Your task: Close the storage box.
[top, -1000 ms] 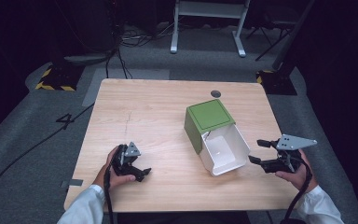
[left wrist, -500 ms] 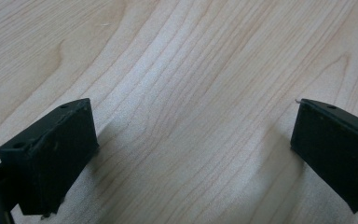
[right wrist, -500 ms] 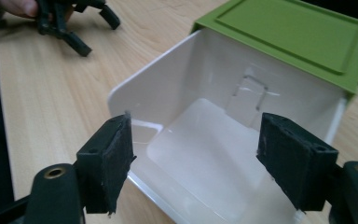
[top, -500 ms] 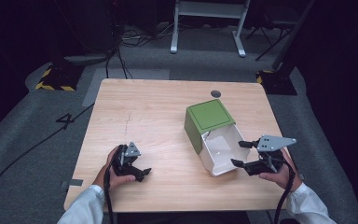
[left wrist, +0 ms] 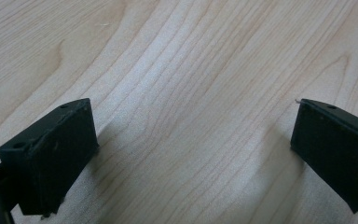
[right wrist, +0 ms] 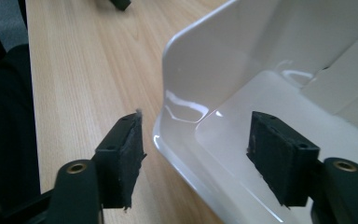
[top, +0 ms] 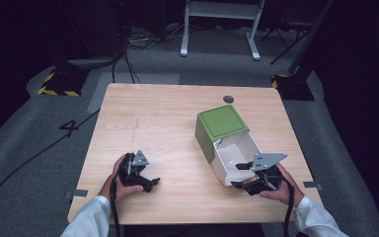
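Note:
A box lies on the wooden table (top: 168,123), with a green outer side (top: 222,123) and an open white inner part (top: 234,150) facing the person. My right gripper (top: 241,175) is at the white part's near corner. In the right gripper view the white wall (right wrist: 186,84) stands between the jaws, one pad (right wrist: 123,154) outside and the other (right wrist: 275,154) inside, with a gap on each side. The right gripper (right wrist: 200,158) has just been closing its jaws. My left gripper (top: 148,178) rests open at the table's front left, with bare wood between its jaws (left wrist: 191,154).
A small dark round spot (top: 228,98) marks the table behind the box. Beyond the table, a white metal frame (top: 219,29) and cables stand on grey floor. Yellow-black tape (top: 56,91) lies at the far left. The table's front edge is close to both hands.
My right gripper has moved left and slightly down to the box, and its jaws, now narrower, straddle the white wall. The left gripper and the box have not moved.

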Demonstrator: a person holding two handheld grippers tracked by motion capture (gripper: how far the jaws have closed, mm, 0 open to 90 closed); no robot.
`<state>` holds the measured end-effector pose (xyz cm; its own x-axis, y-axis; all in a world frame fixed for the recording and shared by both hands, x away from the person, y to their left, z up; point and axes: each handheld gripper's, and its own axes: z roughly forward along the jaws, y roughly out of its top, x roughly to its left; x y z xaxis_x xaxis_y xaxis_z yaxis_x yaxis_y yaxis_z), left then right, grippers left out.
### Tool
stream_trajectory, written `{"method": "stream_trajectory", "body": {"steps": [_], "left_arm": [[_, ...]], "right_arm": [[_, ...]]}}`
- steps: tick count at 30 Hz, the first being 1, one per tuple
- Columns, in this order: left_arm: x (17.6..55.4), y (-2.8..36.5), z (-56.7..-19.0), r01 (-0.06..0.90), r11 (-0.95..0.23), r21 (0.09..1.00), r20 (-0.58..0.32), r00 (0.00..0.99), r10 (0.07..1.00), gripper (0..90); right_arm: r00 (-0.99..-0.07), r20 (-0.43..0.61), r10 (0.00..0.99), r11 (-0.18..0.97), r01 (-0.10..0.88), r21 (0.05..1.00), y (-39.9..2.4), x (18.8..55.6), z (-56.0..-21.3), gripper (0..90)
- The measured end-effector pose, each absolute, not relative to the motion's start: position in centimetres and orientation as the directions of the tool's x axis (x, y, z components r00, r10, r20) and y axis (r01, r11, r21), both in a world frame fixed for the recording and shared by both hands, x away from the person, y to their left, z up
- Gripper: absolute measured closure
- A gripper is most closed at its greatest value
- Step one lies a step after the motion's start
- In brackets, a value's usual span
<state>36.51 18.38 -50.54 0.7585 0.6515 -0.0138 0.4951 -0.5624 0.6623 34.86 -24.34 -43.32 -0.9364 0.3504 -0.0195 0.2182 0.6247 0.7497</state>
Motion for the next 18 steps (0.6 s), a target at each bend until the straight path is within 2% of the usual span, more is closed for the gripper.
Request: {"method": "stream_trajectory", "body": {"steps": [6, 8, 18], "left_arm": [[36.5, 18.4, -50.5, 0.494, -0.563, 0.663, -0.012, 0.759, 0.651, 0.4], [36.5, 18.4, -50.5, 0.495, -0.562, 0.663, -0.014, 0.759, 0.651, 0.5], [36.5, 18.4, -50.5, 0.494, -0.563, 0.663, -0.013, 0.758, 0.652, 0.5]], "right_arm": [[-0.945, -0.02, 0.326, 0.669, 0.216, 0.711, -23.2, 34.8, -45.0, 41.6], [-0.944, -0.018, 0.331, 0.684, 0.226, 0.694, -23.0, 35.0, -45.7, 47.5], [-0.949, -0.046, 0.311, 0.716, 0.202, 0.668, -23.6, 35.7, -46.4, 52.4]]}}
